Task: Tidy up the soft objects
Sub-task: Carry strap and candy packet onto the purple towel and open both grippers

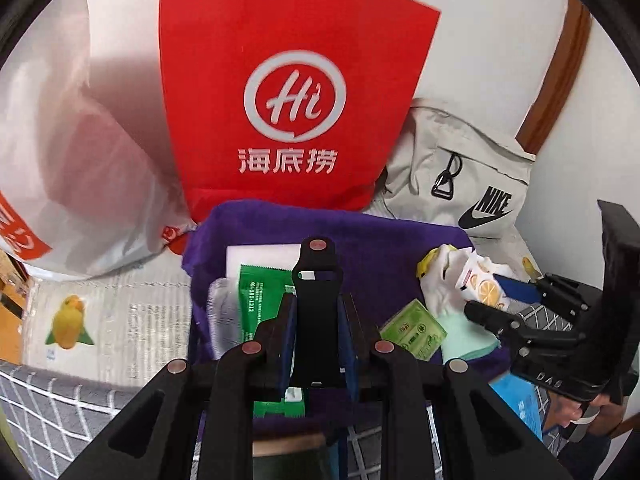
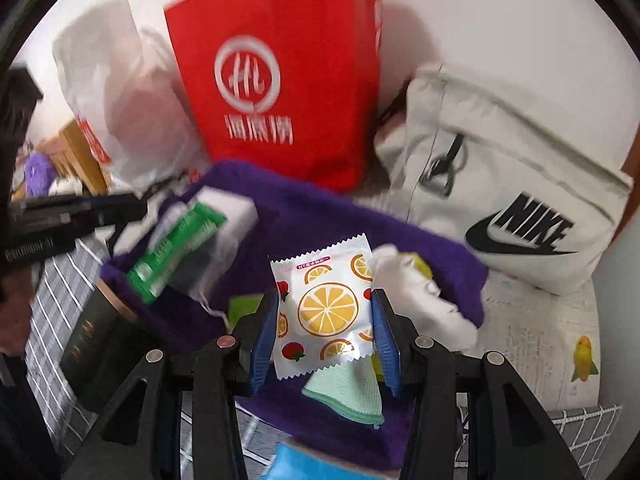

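Fingers (image 2: 383,332) of the right gripper (image 2: 325,330) pinch a lemon-print sachet (image 2: 325,312), left gripper (image 1: 316,320) looks clamped together on nothing, and the purple towel (image 2: 320,216) pile's mostly unsorted imo.

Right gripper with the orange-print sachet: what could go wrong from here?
1. The right gripper pinches the slick sachet only by its side edges; it could buckle or slip out.
2. The white glove touches the right jaw and might get dragged off the purple towel.
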The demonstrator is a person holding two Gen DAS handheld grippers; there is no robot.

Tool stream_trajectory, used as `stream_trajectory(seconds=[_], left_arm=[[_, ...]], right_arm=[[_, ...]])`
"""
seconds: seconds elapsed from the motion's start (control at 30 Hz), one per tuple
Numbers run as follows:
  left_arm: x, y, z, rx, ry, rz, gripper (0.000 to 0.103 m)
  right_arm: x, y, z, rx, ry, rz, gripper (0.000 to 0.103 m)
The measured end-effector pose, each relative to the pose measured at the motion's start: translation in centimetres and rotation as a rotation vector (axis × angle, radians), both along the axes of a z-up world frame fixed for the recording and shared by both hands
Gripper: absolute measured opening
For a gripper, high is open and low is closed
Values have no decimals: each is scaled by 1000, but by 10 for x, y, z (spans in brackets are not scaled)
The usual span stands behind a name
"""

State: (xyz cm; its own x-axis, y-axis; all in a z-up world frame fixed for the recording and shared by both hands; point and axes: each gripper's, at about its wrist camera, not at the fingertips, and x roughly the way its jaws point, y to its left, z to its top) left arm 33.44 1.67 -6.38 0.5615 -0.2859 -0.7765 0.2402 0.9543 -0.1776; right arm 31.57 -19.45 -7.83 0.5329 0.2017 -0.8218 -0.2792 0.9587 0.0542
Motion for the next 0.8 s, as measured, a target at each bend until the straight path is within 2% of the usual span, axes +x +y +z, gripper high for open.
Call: stream_trajectory(seconds=[0.17,0.5,0.8], left_arm=[[11,-6,-19,21,46,-18,20],[22,-8,-42,18,116,-28,20],[27,-15,-59,32,151,-32,20]], right_arm=[[10,-3,-23,-19,79,15,45],[13,2,-45,-42,147,52,47],[16,2,-47,-2,162,60,59]])
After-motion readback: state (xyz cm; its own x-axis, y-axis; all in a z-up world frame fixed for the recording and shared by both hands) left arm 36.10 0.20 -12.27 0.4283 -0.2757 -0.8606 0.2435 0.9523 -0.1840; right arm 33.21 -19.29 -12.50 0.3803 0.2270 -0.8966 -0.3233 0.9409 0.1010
